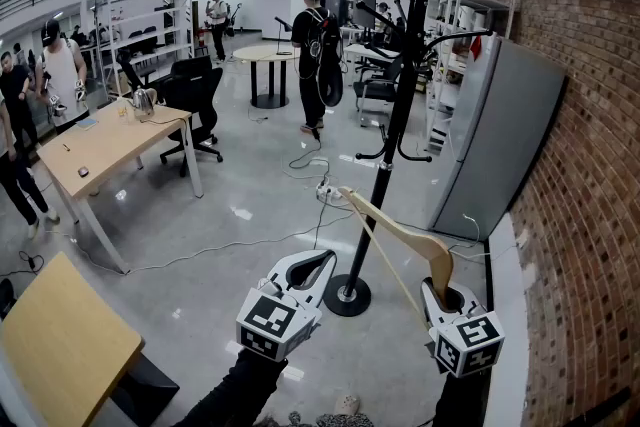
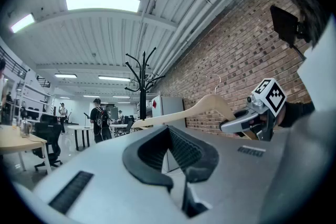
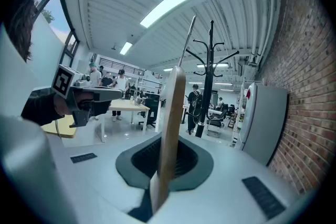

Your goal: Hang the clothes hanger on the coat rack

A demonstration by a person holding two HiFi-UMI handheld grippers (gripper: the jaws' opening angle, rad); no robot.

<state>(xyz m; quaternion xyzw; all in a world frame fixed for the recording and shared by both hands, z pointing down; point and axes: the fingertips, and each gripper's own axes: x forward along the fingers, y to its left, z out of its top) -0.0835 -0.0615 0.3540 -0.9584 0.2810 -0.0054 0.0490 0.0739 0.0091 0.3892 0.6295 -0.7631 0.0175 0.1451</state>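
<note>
A pale wooden clothes hanger (image 1: 400, 225) slants up and to the left from my right gripper (image 1: 437, 287), which is shut on one end of it. In the right gripper view the hanger (image 3: 172, 128) stands on edge between the jaws, its metal hook (image 3: 188, 39) pointing up. The black coat rack (image 1: 400, 105) stands just behind the hanger on a round base (image 1: 347, 295), its curved hooks bare. My left gripper (image 1: 325, 258) hovers left of the base, shut with nothing in it. It does not touch the hanger (image 2: 199, 108).
A grey cabinet (image 1: 500, 135) and a brick wall (image 1: 590, 165) close off the right side. Wooden desks (image 1: 110, 140) (image 1: 60, 345) stand to the left, with black chairs (image 1: 195, 95) beyond. Cables (image 1: 320, 190) trail over the floor. Several people stand farther back.
</note>
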